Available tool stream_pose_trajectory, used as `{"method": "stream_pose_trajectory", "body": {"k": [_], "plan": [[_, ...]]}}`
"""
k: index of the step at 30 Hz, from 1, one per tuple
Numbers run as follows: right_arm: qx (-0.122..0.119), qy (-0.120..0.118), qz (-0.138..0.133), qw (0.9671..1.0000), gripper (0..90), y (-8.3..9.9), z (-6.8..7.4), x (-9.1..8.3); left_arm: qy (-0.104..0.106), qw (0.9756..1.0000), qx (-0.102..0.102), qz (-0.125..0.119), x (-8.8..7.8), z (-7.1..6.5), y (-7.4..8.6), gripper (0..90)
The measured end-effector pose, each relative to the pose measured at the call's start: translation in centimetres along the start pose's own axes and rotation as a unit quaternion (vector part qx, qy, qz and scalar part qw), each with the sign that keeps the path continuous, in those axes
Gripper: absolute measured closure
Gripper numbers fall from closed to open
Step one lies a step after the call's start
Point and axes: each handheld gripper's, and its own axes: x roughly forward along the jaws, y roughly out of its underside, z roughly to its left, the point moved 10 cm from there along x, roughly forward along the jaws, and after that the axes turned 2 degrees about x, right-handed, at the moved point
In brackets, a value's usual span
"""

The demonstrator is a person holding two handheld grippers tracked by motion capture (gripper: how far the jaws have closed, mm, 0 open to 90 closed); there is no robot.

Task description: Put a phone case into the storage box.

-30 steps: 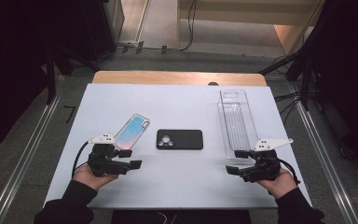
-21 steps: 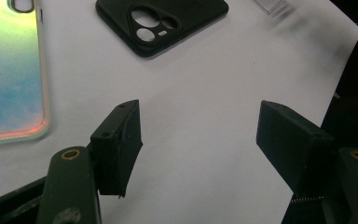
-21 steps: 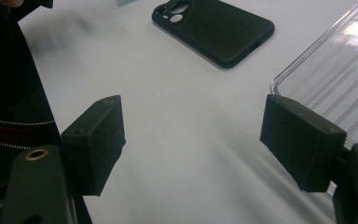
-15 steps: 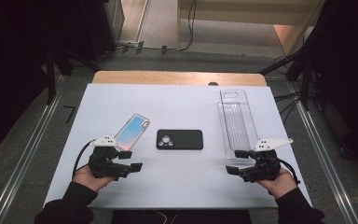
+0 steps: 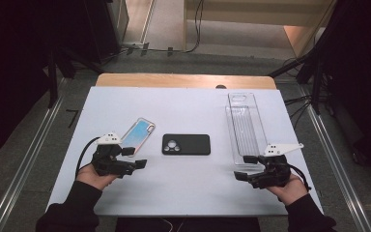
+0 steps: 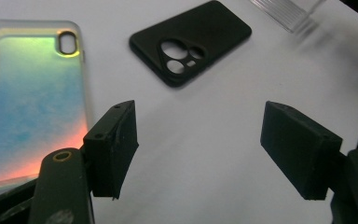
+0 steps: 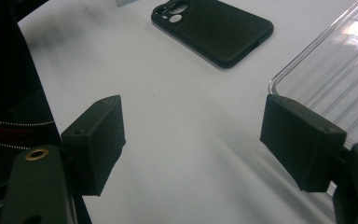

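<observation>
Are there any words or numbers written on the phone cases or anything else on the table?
None: no words, numbers or signs can be read.
Black phone case: plain, camera holes only.
Shiny rainbow phone case: colours, no writing.
Clear plastic tray: no label.
Table: plain white.

Table [image 5: 183, 183] brightly lit, surroundings dark; gripper views soft (far edges blurred).
</observation>
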Motion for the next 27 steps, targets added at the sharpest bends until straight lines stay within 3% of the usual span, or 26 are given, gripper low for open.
{"method": "stream_pose_trajectory", "body": {"k": [7,11,27], "plan": [[0.001,0.0,-0.001,1.0,19.8,0.0,0.0,0.0,-0.015,0.9997,-0.016,-0.012,0.2,1.9,-0.9,26.7],[0.001,0.0,-0.001,1.0,19.8,0.0,0.0,0.0,-0.036,0.9992,-0.012,-0.009,0.3,3.1,-1.4,24.6],[0.001,-0.001,-0.002,1.0,19.8,-0.1,0.0,0.0,-0.05,0.9982,-0.027,-0.019,1.3,6.8,-4.0,24.4]]}}
